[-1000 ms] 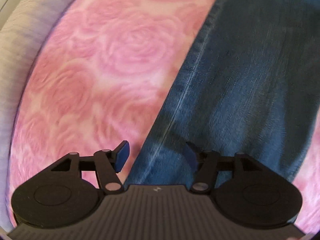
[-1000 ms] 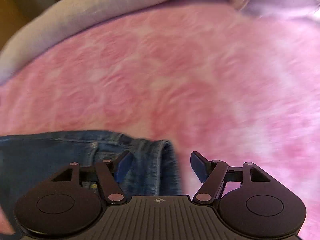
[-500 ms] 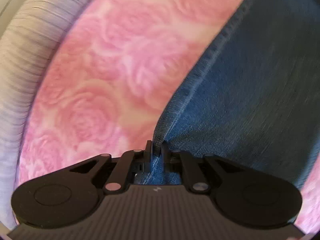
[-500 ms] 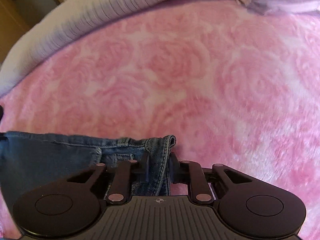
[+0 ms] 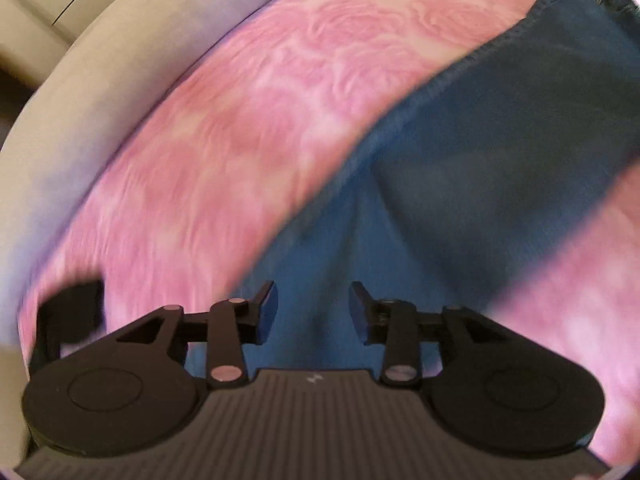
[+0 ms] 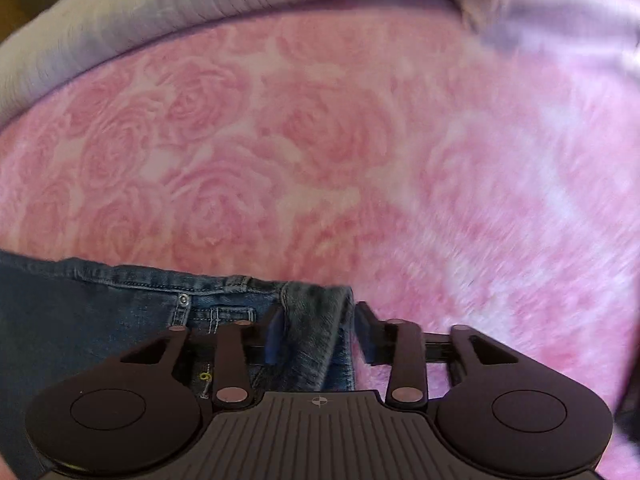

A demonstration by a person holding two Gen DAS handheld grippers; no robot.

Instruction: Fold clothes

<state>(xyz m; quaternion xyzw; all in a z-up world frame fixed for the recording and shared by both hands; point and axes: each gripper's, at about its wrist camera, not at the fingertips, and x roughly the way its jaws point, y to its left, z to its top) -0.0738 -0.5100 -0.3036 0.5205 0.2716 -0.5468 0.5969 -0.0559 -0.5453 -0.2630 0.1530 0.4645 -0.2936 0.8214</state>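
A pair of blue jeans (image 5: 460, 168) lies on a pink rose-patterned blanket (image 5: 280, 128). In the left wrist view the denim runs from under my left gripper (image 5: 312, 312) up to the top right. That gripper is open, its fingers apart just above the cloth, and the picture is blurred. In the right wrist view the jeans' waistband corner (image 6: 316, 316), with a rivet and pocket stitching to its left, sits between the fingers of my right gripper (image 6: 318, 334). Its jaws stand apart around the folded denim edge, so it is open.
A grey-white ribbed cover (image 6: 160, 12) borders the blanket at the far side, and a lilac striped cloth (image 6: 560, 12) lies at the top right. A dark blurred shape (image 5: 68, 312) shows at the left edge of the left wrist view.
Half a second ago both grippers were shut on the denim; now both have opened. The left view has pulled back and swung, so more of the jeans shows.
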